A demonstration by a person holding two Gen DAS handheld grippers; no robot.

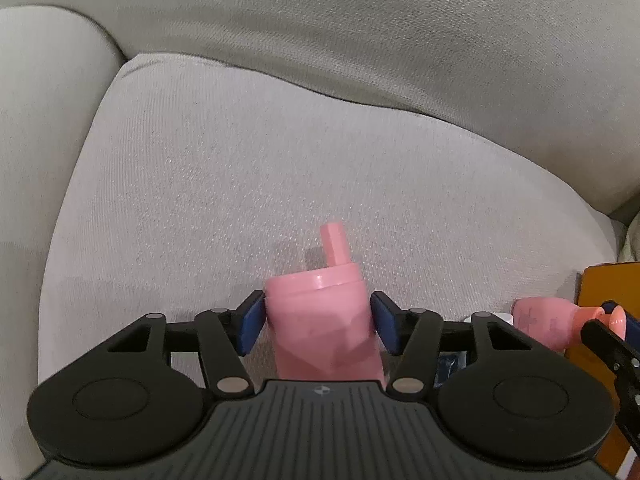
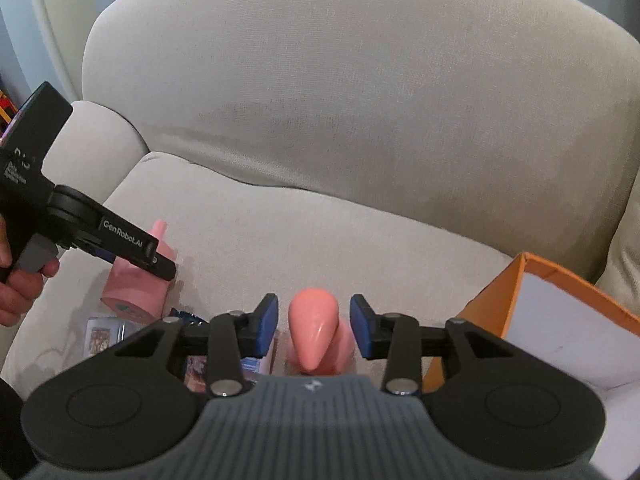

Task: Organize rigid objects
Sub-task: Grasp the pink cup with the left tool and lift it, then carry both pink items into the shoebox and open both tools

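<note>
Left wrist view: pink bottle (image 1: 320, 316) sits low centre, between the blue pads (image 1: 252, 322) of the left gripper (image 1: 318, 322). Left pad touches or nearly touches its side, right pad shows a slim gap; cannot tell if it's really gripped. Jaws medium-wide. Bottle is matte pink, cylindrical, stepped cap with a narrow spout pointing to the top of the frame, resting on the beige sofa cushion (image 1: 240, 160).

Right wrist view: second pink piece (image 2: 314, 332), glossy, rounded teardrop top on a paler pink base, sits lower centre between the right gripper (image 2: 314, 326) pads with clear gaps both sides. Jaws fairly narrow, not touching it.

"GenRobot.AI" reads on the left gripper's finger at mid left. Orange box (image 2: 540, 304), white inside, lower right. Picture cards (image 2: 102, 334) lower left, print unreadable.
</note>
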